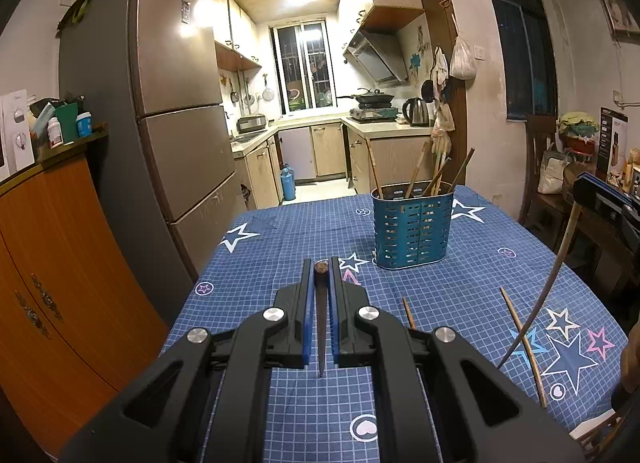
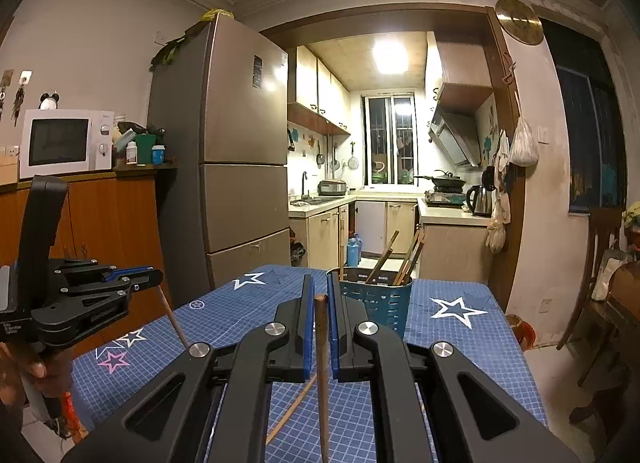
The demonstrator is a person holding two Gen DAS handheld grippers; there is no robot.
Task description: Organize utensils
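Note:
My left gripper is shut on a dark chopstick that lies lengthwise between its blue pads, its blunt end level with the fingertips. The right gripper is shut the same way on a brown chopstick. Ahead on the blue star-patterned tablecloth stands a blue perforated utensil holder with several chopsticks upright in it; in the right wrist view the holder sits just beyond the right fingertips. Two loose chopsticks lie on the cloth. Each gripper shows in the other's view, the left gripper and the right gripper.
A tall fridge and an orange cabinet stand left of the table, with a microwave on top. A wooden chair and bags crowd the right side. A hand holds the left gripper's handle. The kitchen lies beyond the table's far edge.

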